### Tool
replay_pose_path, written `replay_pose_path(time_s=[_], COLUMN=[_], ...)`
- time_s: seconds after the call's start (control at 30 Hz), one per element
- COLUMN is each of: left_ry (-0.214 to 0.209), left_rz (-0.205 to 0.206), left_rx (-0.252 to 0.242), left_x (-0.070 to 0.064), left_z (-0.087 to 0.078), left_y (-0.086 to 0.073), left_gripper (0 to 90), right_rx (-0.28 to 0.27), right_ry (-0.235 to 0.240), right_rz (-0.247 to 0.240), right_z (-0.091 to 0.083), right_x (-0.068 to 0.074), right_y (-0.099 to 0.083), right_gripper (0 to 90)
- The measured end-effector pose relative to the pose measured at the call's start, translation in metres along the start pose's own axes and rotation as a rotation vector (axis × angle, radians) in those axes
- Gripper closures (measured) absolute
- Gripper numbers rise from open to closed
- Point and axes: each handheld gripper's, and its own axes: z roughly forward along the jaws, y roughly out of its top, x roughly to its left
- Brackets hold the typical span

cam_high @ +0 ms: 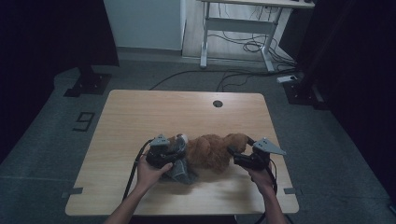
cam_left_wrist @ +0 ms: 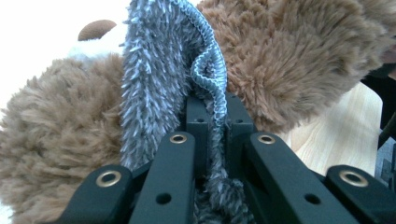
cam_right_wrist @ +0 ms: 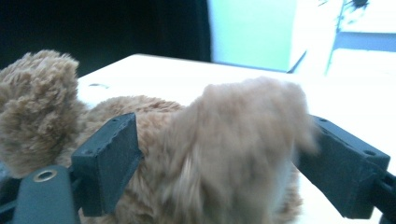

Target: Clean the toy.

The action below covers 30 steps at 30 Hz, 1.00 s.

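The brown plush toy (cam_high: 212, 150) lies on its side near the front middle of the wooden table (cam_high: 140, 116), with a grey fuzzy knitted garment (cam_high: 180, 163) bunched at its left end. My left gripper (cam_high: 173, 150) has its jaws closed tight on the garment's ribbed hem (cam_left_wrist: 210, 79), pinched right against the plush. My right gripper (cam_high: 236, 154) has its jaws spread wide around a furry limb (cam_right_wrist: 238, 154) without pressing on it. I judge I am in the middle of working the garment along the toy; next I should close the right jaws to steady the body, then draw the hem with the left. I count one toy, one garment, two grippers, one table.
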Motion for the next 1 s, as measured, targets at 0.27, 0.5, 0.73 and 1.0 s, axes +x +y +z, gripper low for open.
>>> replay_pose_path(time_s=[0.27,0.5,0.73,1.0], left_ry=[-0.036,-0.004,-0.011,-0.029], left_rz=[-0.006,-0.035,-0.034,0.047], left_rx=[0.056,0.068,-0.035,-0.112], left_x=[-0.005,0.006,0.005,-0.012], left_z=[0.004,0.012,-0.019,-0.036], left_y=[-0.017,-0.015,0.009,0.073], left_gripper=[83.6,83.6,83.1,82.7], right_rx=[0.075,0.128,0.115,0.108], right_ry=[0.108,0.175,0.044,0.001], right_rz=[-0.039,-0.081,-0.113,-0.076], right_z=[-0.007,-0.009,0.008,0.004], right_x=[0.013,0.026,0.018,0.006], right_y=[-0.034,-0.053,-0.054,-0.056], right_gripper=[52.0,55.5,56.1,56.1])
